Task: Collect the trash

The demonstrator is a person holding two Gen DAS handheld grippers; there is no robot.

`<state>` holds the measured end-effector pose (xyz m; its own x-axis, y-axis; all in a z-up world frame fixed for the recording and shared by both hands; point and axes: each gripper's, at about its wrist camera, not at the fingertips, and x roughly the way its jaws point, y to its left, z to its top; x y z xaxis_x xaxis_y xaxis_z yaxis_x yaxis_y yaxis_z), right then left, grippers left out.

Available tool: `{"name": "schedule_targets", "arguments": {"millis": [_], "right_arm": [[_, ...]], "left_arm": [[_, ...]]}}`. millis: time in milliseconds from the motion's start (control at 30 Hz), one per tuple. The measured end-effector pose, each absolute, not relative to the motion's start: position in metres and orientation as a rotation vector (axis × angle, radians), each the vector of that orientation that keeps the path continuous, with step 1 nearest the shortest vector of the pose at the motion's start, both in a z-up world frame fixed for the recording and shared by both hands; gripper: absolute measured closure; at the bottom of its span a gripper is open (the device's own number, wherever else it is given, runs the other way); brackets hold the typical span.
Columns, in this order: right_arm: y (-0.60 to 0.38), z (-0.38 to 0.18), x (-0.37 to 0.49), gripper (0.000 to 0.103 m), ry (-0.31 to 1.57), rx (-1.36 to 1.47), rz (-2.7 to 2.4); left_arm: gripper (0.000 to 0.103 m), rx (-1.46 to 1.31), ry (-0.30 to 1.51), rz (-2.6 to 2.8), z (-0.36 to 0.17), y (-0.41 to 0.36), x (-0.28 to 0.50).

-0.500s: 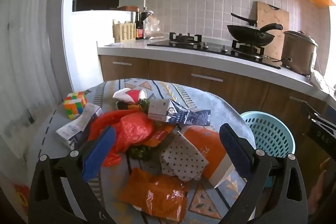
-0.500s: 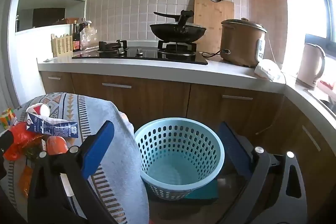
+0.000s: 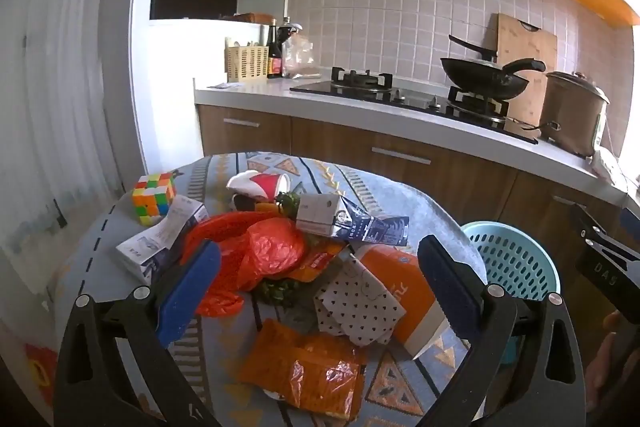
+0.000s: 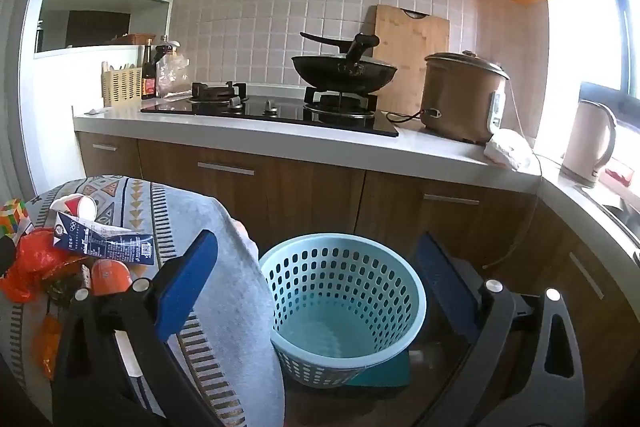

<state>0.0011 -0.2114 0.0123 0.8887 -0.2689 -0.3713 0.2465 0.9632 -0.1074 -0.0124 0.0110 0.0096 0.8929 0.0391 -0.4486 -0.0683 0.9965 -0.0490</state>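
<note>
A heap of trash covers the round patterned table [image 3: 404, 203]: a red plastic bag [image 3: 264, 251], a flattened milk carton [image 3: 352, 221], a dotted paper wrap [image 3: 356, 307], an orange carton [image 3: 404, 291], an orange foil packet [image 3: 312, 371] and a red-and-white paper cup [image 3: 260, 183]. My left gripper [image 3: 320, 287] hovers open over the heap, holding nothing. A light blue perforated basket [image 4: 340, 303] stands on the floor to the table's right. My right gripper [image 4: 316, 283] is open and empty above the basket. The milk carton [image 4: 104, 241] shows at the right view's left edge.
A Rubik's cube [image 3: 154, 193] and a white box with a receipt [image 3: 160, 239] lie at the table's left. Behind runs a counter [image 4: 280, 143] with a hob, a black wok [image 4: 344, 69], a brown rice cooker [image 4: 464, 95] and a kettle [image 4: 588, 143].
Both views have tilted upward a little, so the table and the basket sit slightly lower in frame. Both grippers stay open and the trash has not moved.
</note>
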Motion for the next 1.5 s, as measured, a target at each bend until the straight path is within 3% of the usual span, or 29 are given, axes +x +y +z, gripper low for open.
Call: {"name": "schedule_targets", "arguments": {"millis": [1500], "right_arm": [[-0.212, 0.005, 0.001, 0.008, 0.410, -0.023, -0.254]], "left_arm": [[0.007, -0.087, 0.454, 0.066, 0.005, 0.022, -0.015]]}}
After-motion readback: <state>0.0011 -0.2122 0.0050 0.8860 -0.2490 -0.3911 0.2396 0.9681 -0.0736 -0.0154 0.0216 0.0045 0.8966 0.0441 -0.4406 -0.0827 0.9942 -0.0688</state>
